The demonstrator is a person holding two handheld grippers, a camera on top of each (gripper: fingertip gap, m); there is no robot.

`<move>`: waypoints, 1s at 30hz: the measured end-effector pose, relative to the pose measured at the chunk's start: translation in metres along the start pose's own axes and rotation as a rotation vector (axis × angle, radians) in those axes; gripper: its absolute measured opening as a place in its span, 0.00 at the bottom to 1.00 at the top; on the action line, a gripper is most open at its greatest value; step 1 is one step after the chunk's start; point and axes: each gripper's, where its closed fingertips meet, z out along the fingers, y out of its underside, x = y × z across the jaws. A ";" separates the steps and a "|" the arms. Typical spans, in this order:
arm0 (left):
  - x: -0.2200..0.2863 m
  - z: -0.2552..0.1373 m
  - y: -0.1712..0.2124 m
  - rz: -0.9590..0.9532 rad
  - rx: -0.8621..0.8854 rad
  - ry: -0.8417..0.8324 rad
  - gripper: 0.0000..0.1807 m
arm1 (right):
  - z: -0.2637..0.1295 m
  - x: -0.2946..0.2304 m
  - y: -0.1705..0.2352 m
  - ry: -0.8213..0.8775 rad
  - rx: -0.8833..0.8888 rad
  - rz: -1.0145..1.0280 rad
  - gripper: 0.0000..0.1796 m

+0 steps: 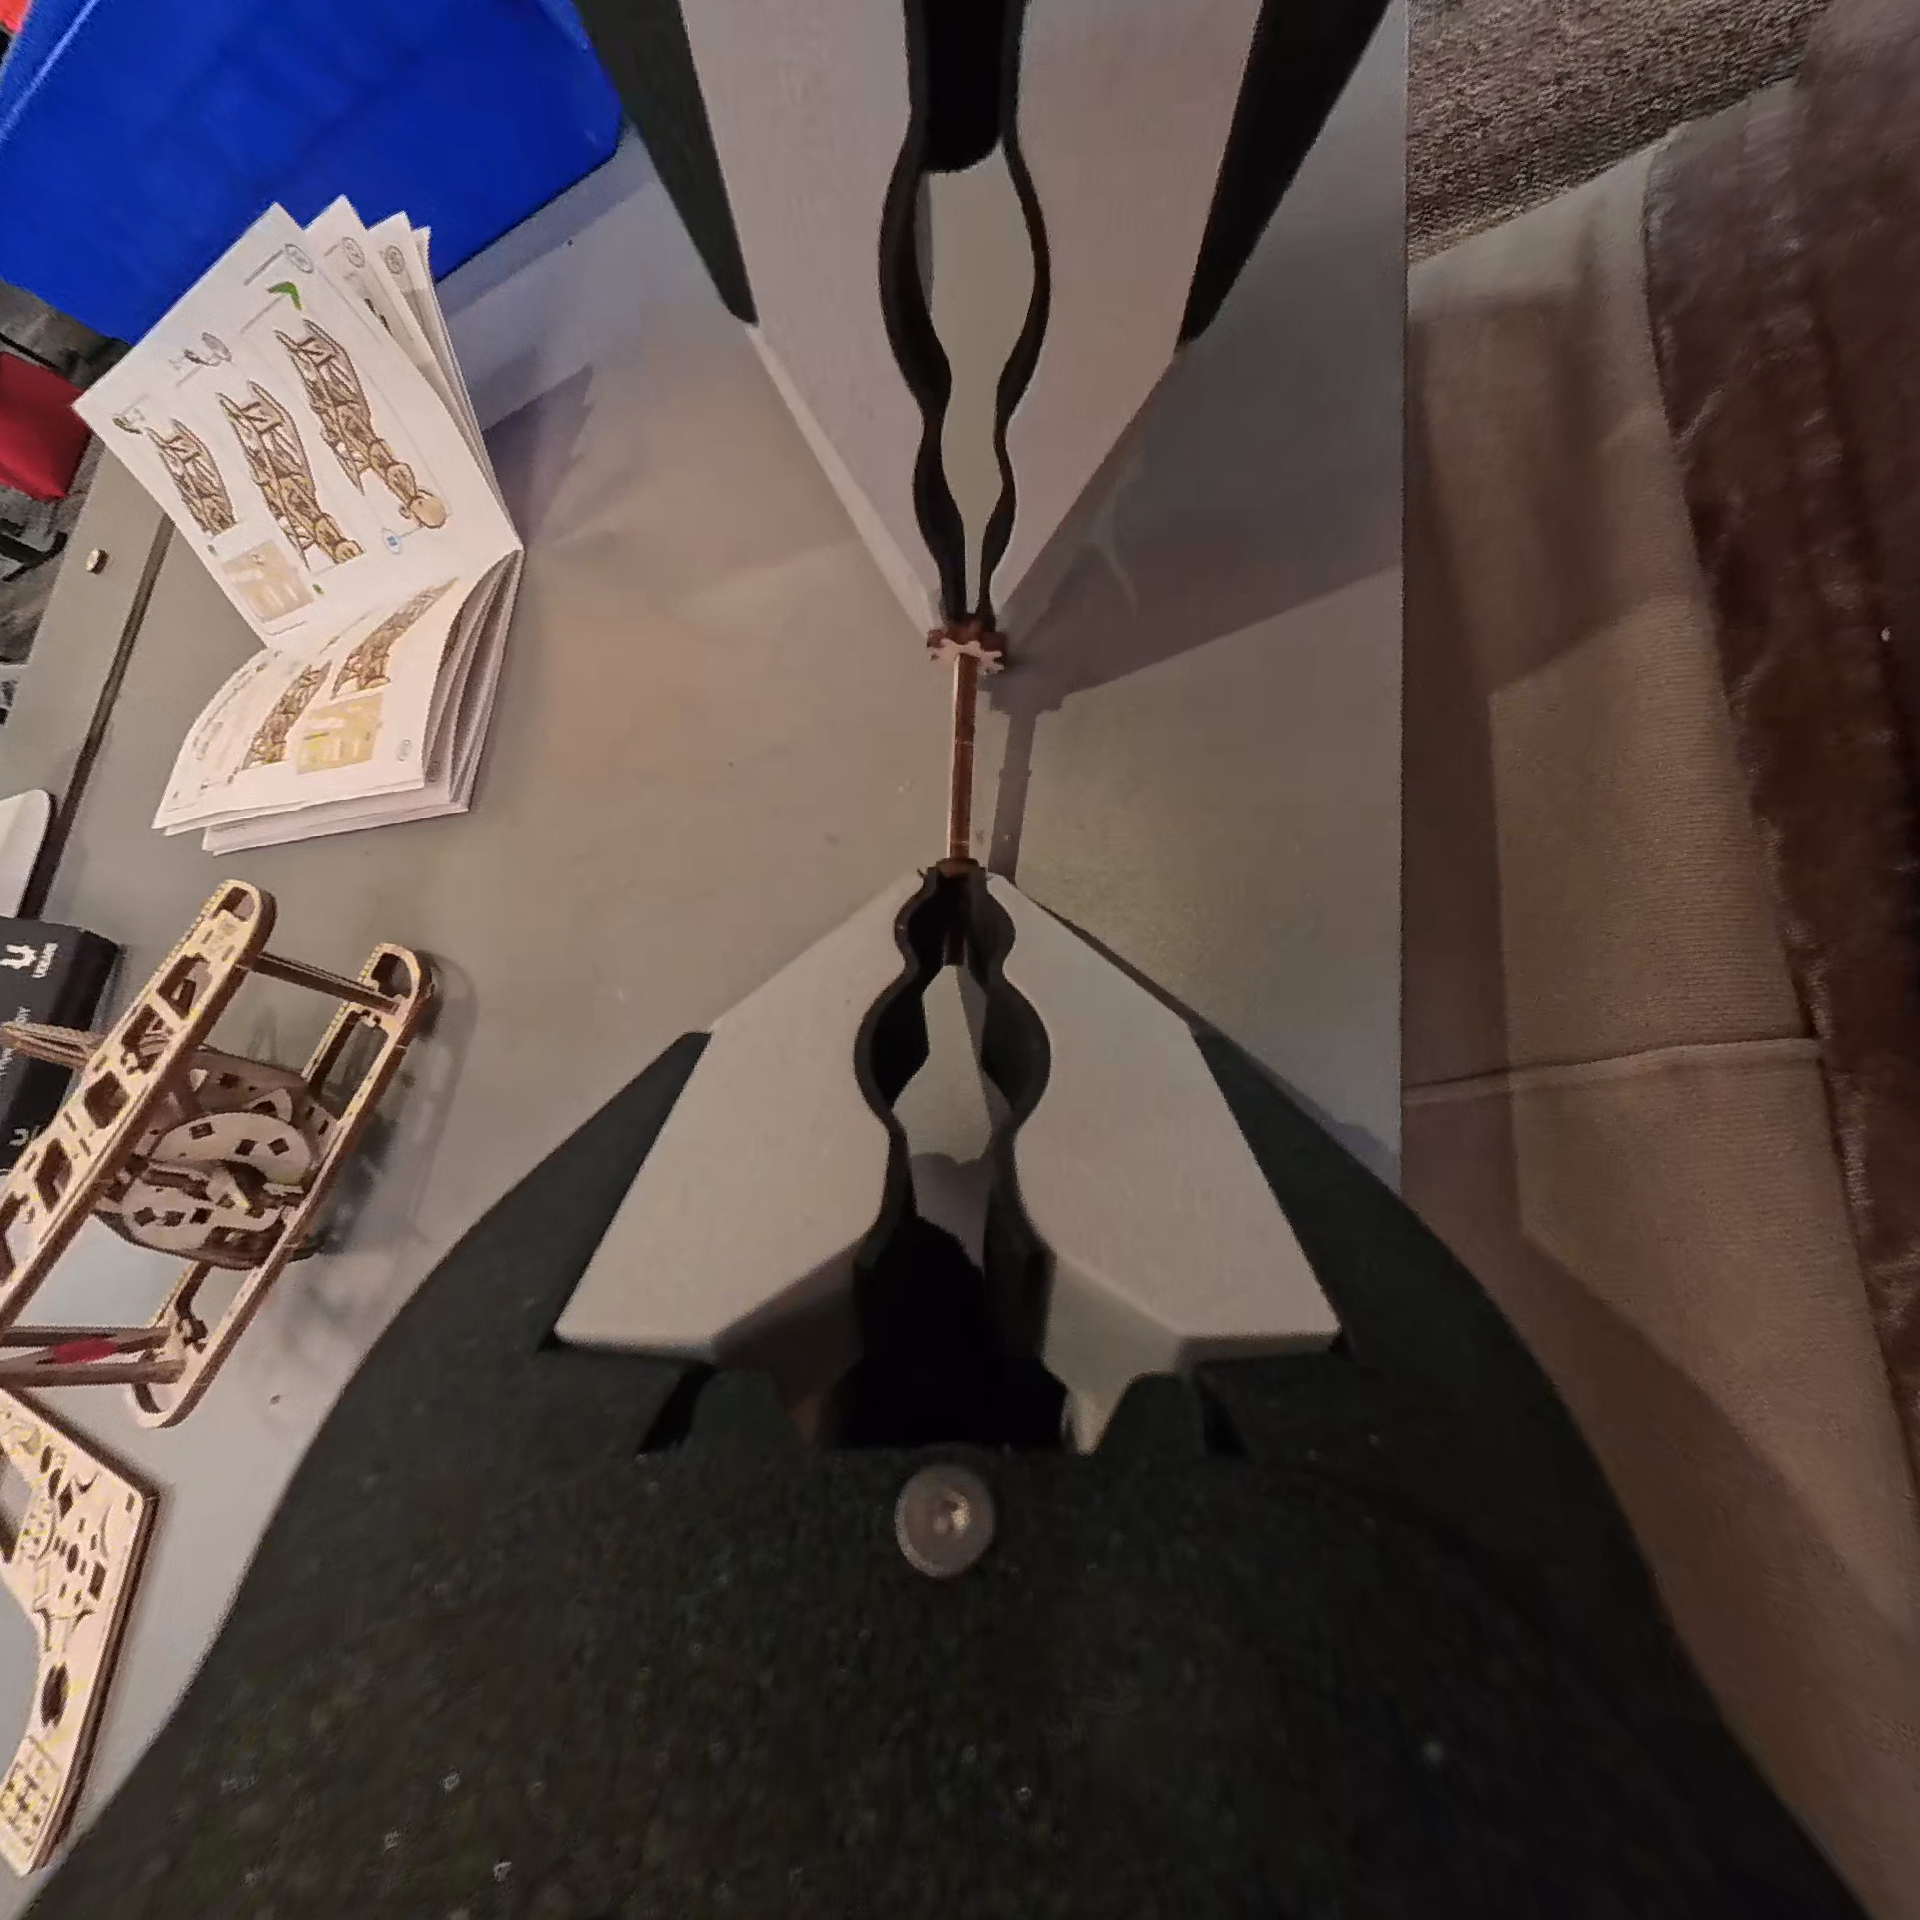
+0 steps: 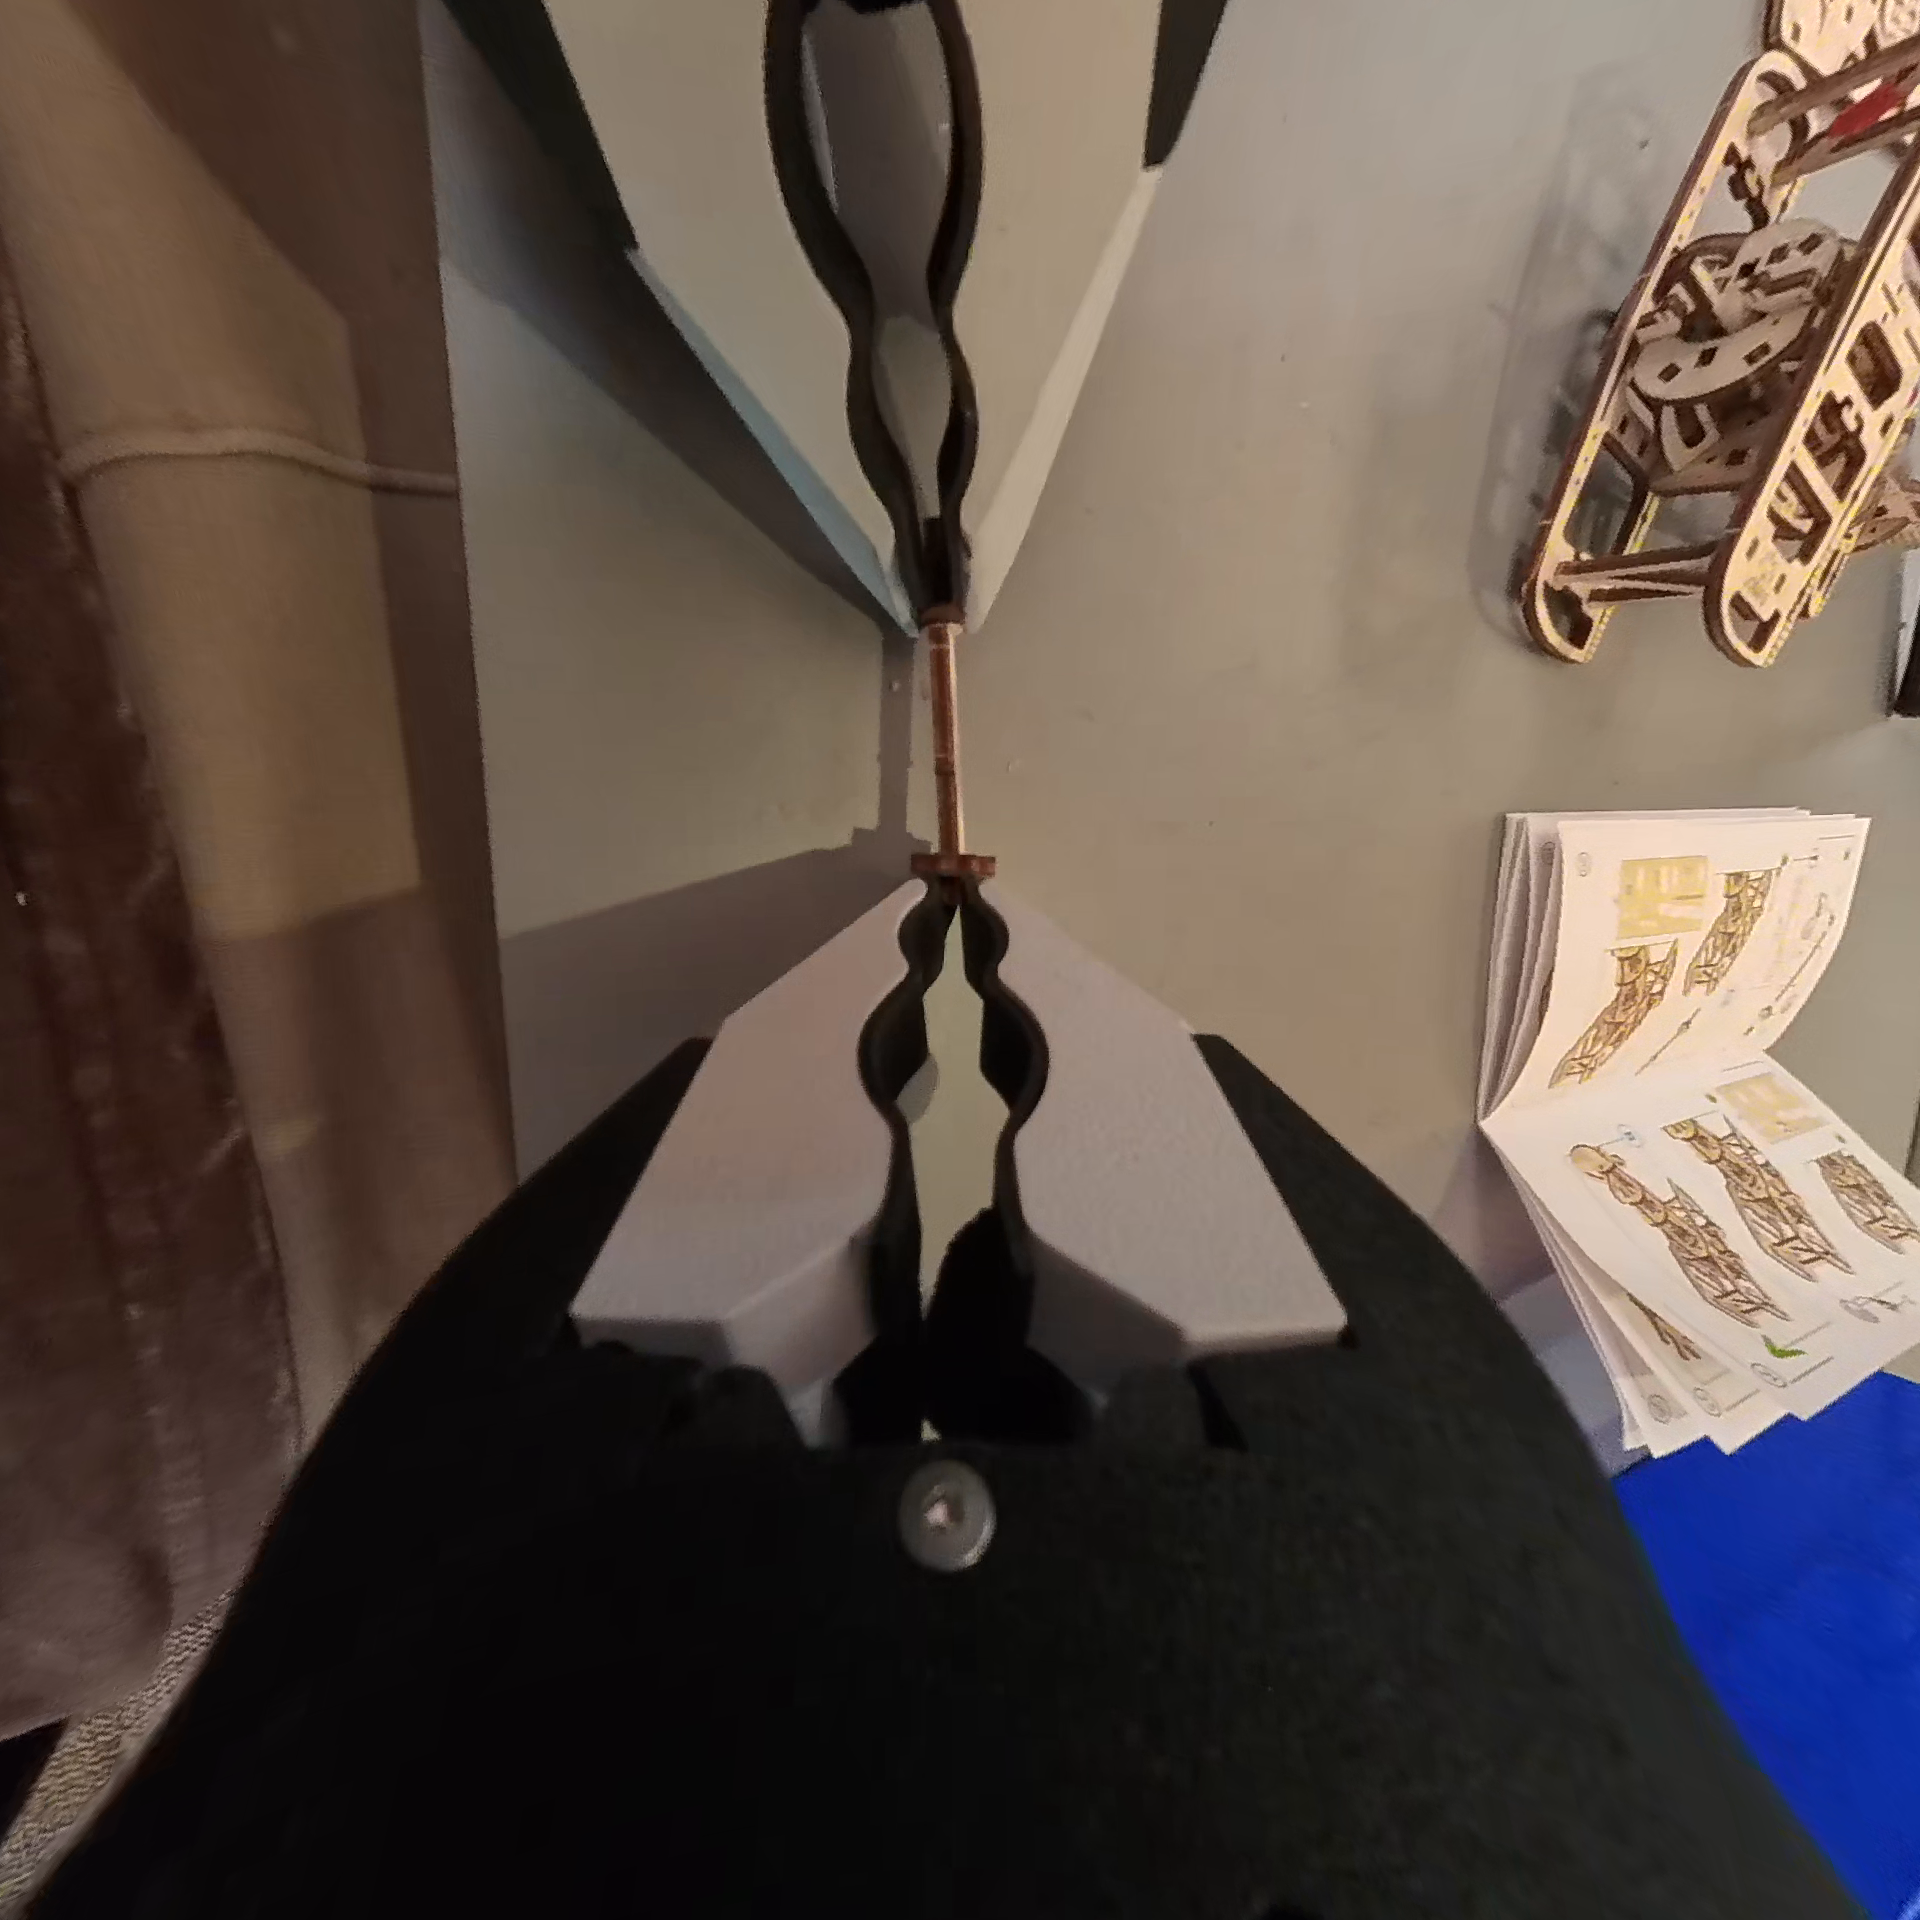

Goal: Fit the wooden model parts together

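Note:
A thin wooden axle rod (image 1: 961, 748) is held in the air between my two grippers, which face each other tip to tip over the grey table (image 1: 727, 748). My left gripper (image 1: 951, 899) is shut on the rod's near end. My right gripper (image 1: 966, 608) is shut on the far end, with a small toothed wooden wheel (image 1: 967, 644) on the rod right at its fingertips. In the right wrist view, my right gripper (image 2: 951, 899) sits just behind the wheel (image 2: 953, 862), the rod (image 2: 948, 738) runs away from it, and my left gripper (image 2: 940, 592) grips its far end.
A partly built wooden model (image 1: 197, 1122) (image 2: 1745, 343) stands on the table beside an open instruction booklet (image 1: 312, 520) (image 2: 1683, 1091). A cut-out wooden sheet (image 1: 52, 1579) and a black box (image 1: 52, 997) lie at the left. A blue bin (image 1: 260, 125) stands behind, a beige cushion (image 1: 1610, 727) beyond the table edge. Spacing between my two grippers at the tips: around 5 centimetres.

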 end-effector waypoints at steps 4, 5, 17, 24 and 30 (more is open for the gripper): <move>0.002 0.000 -0.001 0.003 0.006 0.012 0.00 | 0.001 0.002 -0.001 -0.034 0.064 0.055 0.00; 0.001 0.000 -0.001 0.004 0.005 0.010 0.00 | 0.001 0.003 -0.001 -0.032 0.081 0.068 0.00; -0.015 -0.002 -0.009 -0.040 0.077 -0.053 0.01 | -0.016 0.015 -0.004 -0.305 0.517 0.617 0.02; -0.067 -0.027 -0.048 -0.702 0.474 0.174 0.01 | -0.078 0.100 -0.034 -0.335 1.223 1.013 0.09; -0.085 -0.033 -0.047 -0.894 0.582 0.236 0.00 | -0.066 0.127 -0.059 -0.442 1.367 1.113 0.05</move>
